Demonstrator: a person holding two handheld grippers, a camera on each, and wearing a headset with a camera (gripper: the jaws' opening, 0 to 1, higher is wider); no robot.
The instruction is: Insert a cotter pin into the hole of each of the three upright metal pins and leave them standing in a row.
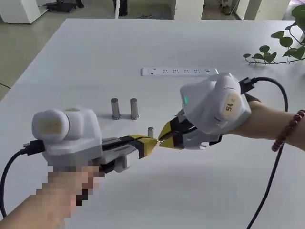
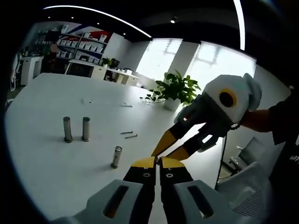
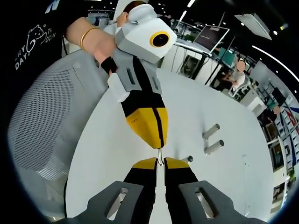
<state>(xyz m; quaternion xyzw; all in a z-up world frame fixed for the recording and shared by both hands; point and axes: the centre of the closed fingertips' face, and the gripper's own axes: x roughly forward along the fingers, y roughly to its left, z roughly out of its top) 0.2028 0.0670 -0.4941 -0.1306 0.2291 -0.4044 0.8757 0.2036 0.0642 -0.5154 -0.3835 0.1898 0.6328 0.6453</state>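
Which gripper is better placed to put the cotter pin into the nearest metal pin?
Left, probably. The left gripper is shut on the cotter pin; the right gripper stands open around its end. The nearest metal pin is just beyond.

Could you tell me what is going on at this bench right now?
A person holds two grippers tip to tip above the table. The left gripper pinches a cotter pin whose end reaches between the right gripper's jaws. Three metal pins stand nearby, two together, one apart.
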